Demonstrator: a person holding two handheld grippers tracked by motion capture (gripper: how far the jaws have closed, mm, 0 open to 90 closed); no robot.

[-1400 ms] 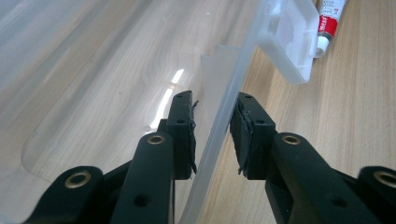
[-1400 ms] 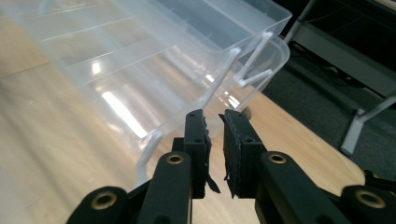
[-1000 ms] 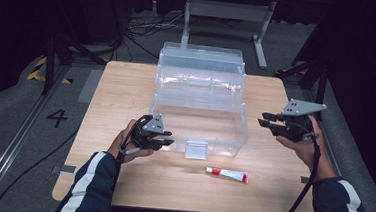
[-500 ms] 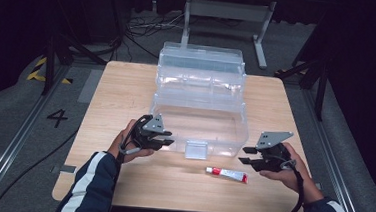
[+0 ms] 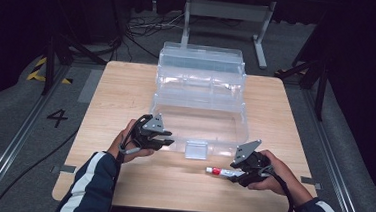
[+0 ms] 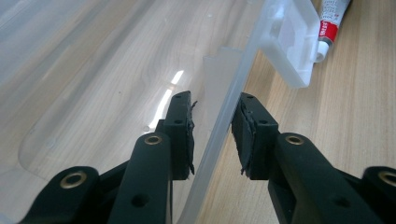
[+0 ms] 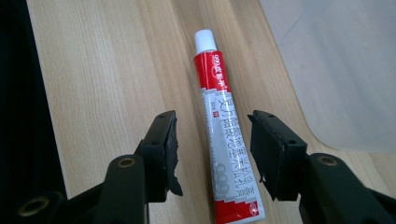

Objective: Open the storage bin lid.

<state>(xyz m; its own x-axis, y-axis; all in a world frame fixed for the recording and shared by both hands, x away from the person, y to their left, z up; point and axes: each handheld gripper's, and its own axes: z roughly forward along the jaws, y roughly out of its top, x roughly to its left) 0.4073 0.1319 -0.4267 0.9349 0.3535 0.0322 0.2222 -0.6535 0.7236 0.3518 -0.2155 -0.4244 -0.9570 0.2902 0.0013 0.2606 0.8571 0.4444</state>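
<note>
Progress early | tube lying on table, not yet gripped | right gripper jaws just opening, straddling tube | left gripper straddling clear box front wall, pads apparently apart from it | left: grasp, lift, place in box

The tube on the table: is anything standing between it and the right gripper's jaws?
No, nothing visible. The right gripper, whose jaws have just been opening, straddles the tube lying flat on the table, with bare wood in both gaps. The clear box lies off to one side.
</note>
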